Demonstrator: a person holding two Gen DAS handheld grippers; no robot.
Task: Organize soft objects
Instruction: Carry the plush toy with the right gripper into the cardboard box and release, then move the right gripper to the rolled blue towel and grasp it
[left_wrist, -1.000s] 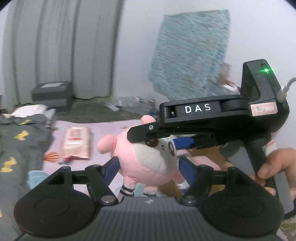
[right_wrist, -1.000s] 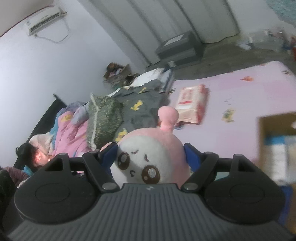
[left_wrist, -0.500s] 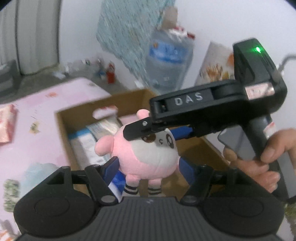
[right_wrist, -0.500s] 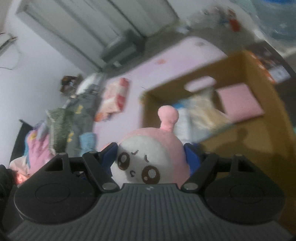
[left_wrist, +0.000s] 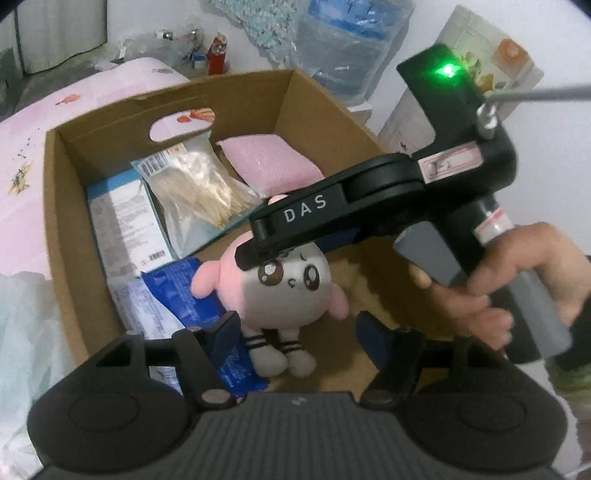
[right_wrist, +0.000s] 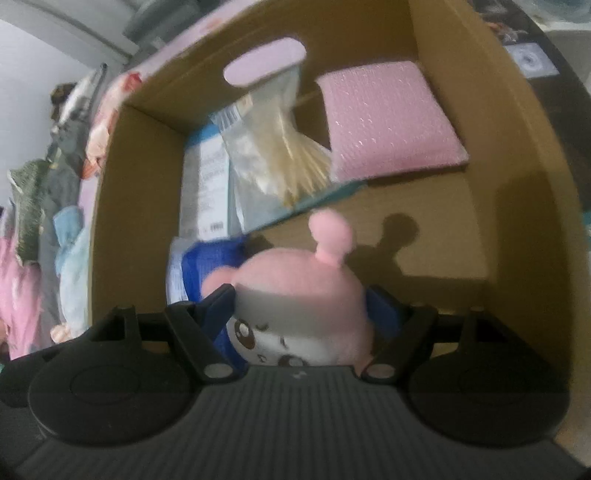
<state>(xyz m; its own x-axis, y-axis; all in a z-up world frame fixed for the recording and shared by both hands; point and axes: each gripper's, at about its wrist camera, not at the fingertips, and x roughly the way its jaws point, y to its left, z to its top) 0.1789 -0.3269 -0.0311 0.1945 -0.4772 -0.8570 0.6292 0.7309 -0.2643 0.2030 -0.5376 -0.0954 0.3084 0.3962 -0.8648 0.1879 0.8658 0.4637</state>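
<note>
I am gripping the plush toy (right_wrist: 299, 317) by its head with my right tool (right_wrist: 301, 314), over the open cardboard box (left_wrist: 62, 206). My left tool (left_wrist: 295, 332) is gaping, its pads beside the toy's legs without pressing. Releasing early risks it snagging the box wall. The box is sitting on a pink mat (left_wrist: 22, 147) in a cluttered room.

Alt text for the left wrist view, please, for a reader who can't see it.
The right claw, held in a person's hand, grips a pink and white plush toy by its head over an open cardboard box. The box holds packets and a pink pad.
</note>
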